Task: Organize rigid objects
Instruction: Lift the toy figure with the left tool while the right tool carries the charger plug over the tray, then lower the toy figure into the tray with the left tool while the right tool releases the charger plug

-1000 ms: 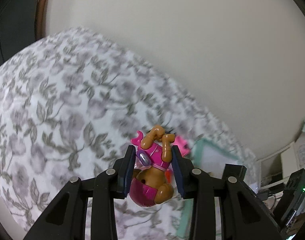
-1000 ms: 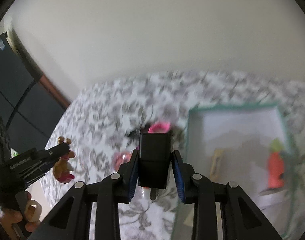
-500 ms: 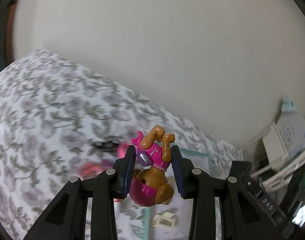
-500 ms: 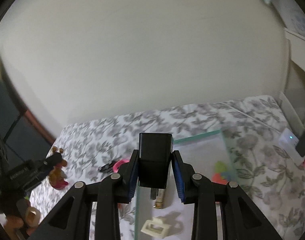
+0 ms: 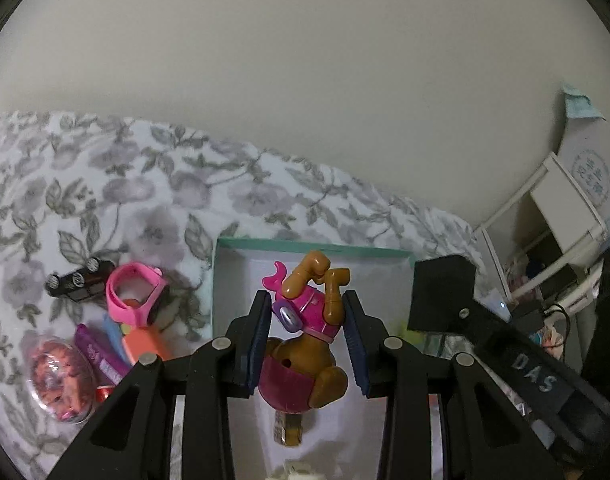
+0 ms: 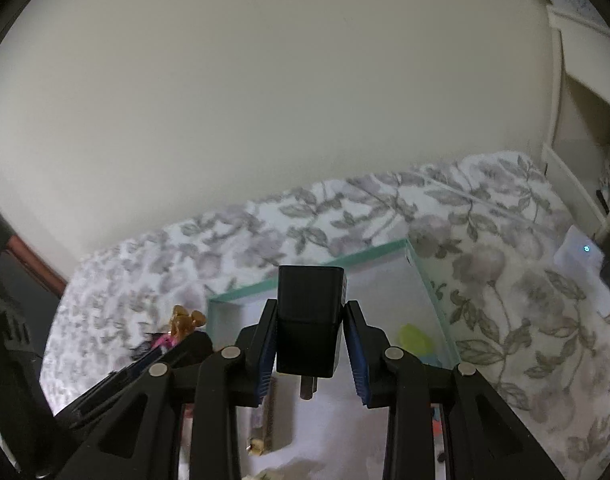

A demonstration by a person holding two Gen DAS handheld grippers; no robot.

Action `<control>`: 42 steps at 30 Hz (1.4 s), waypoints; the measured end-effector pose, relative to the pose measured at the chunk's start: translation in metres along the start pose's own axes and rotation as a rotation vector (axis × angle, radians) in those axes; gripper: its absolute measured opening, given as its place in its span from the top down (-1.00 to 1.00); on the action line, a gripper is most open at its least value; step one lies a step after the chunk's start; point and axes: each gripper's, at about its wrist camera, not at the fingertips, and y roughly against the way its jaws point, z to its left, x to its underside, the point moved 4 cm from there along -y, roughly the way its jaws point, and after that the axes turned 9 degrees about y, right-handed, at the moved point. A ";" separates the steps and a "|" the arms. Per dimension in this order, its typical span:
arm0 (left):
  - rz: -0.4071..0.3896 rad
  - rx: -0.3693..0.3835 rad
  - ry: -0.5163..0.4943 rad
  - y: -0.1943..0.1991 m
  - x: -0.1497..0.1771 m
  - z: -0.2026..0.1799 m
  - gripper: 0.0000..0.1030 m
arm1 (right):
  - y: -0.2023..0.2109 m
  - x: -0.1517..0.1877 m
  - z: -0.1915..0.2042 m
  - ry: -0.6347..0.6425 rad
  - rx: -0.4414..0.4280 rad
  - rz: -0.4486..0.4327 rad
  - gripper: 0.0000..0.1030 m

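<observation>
On the far left of the bed (image 5: 153, 184), in the left wrist view, a loose cluster lay on the floral cover: a clear capsule toy (image 5: 61, 380), a small black toy car (image 5: 81, 280), a pink watch band (image 5: 135, 294) and an orange piece (image 5: 145, 344) touching it. Just right of these sat the teal-rimmed box (image 5: 313, 246). The left hand-held gripper (image 5: 307, 338) was pinching a brown and pink dog figure (image 5: 309, 344), head down, hanging over the box's white floor. Further right, the right hand-held gripper (image 6: 309, 340) was clamped on a black plug adapter (image 6: 309, 316), prongs pointing down, also over the box.

Both items appeared to be in the carrying step, poised for placing. The next move would call for lowering each one to a bare patch of the box floor and spreading the pads, while keeping the two tools from knocking together, since they hung close.

Only the left view showed the cluster outside the box and a tan block (image 5: 289, 428) under the dog. Only the right view showed a yellow-green piece (image 6: 415, 338) at the box's right wall and the adapter's prongs.
</observation>
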 end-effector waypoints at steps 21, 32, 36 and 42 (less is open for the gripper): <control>0.124 -0.078 -0.037 -0.037 0.024 0.017 0.27 | -0.061 0.052 -0.001 0.067 0.043 0.189 0.34; 0.144 -0.090 -0.021 -0.033 0.021 0.017 0.16 | -0.061 0.053 -0.001 0.071 0.046 0.220 0.33; 0.150 -0.090 -0.014 -0.026 0.017 0.016 0.05 | -0.057 0.051 -0.001 0.074 0.047 0.214 0.32; 0.119 -0.107 -0.005 -0.003 0.004 0.015 0.03 | -0.039 0.039 0.002 0.097 0.061 0.182 0.25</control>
